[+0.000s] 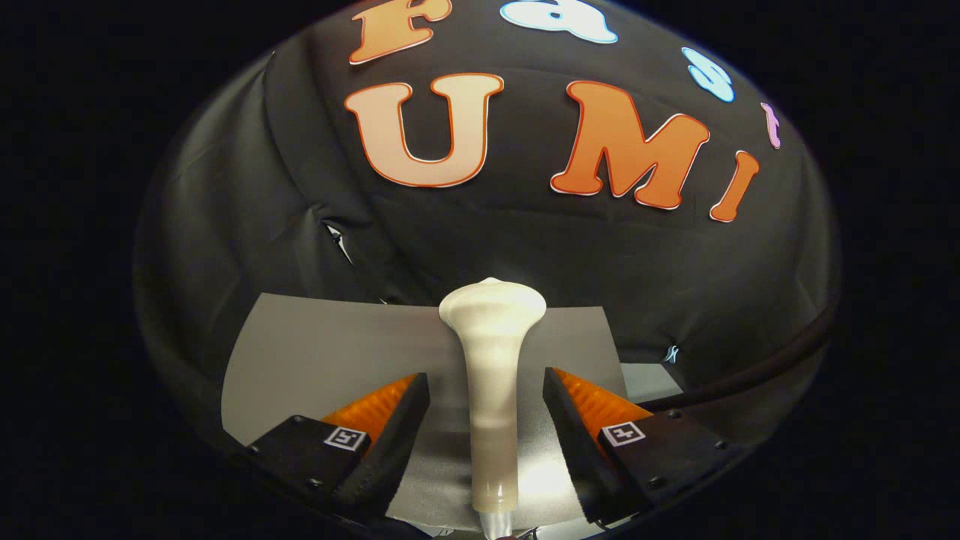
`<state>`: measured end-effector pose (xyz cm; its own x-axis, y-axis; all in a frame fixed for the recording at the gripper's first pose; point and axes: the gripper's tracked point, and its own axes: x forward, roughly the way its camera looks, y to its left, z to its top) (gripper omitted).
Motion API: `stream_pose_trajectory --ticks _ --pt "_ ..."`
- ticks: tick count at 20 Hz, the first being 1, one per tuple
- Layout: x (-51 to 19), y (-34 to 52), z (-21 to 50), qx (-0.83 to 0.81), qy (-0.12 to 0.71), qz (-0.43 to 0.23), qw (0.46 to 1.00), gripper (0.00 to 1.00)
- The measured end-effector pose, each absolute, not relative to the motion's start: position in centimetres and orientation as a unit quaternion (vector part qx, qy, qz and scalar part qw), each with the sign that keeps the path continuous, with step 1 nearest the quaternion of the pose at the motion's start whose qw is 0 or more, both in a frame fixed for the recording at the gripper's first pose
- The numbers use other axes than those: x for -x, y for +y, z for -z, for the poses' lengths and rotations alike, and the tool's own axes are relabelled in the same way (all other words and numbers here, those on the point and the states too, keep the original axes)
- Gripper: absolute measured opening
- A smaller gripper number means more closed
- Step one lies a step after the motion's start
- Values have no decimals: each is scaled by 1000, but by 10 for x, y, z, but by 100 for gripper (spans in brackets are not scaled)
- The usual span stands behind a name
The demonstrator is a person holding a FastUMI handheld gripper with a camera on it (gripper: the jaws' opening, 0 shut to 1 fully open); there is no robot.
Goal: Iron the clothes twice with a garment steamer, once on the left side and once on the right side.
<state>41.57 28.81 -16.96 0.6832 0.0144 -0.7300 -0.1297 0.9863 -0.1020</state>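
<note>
Garment steamer [491, 360] is standing upright btwn the two fingers, head up, handle running down toward the bottom of the gripper view. Gripper [486, 394] is sitting w/ jaws spread wide: a clear gap is showing on both sides of the handle, so neither finger is pressing on it. Steamer is resting on a grey sheet [315, 352] on the tabletop, w/ the booth's black wall just beyond. A dark cable [757, 375] is curving off past the right finger.

Step in hand, prob.: lining up on the handle to grab it, so no ironing pass has begun. Clothes aren't identifiable here; can't tell if the grey sheet is the garment.

Next move is calling for: closing evenly on the handle's narrow part, keeping it centred so it isn't tipping, then lifting w/o snagging the cable.
</note>
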Motion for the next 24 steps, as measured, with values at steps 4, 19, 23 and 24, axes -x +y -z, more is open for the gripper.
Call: stream_pose_trajectory --ticks 4,19,23,24 --pt "-424 282 189 80 427 -32 900 98" --pt "-436 272 217 80 449 -15 890 44" --pt "-423 276 194 59 409 -42 910 35" --pt "-418 279 186 52 396 -51 915 35"
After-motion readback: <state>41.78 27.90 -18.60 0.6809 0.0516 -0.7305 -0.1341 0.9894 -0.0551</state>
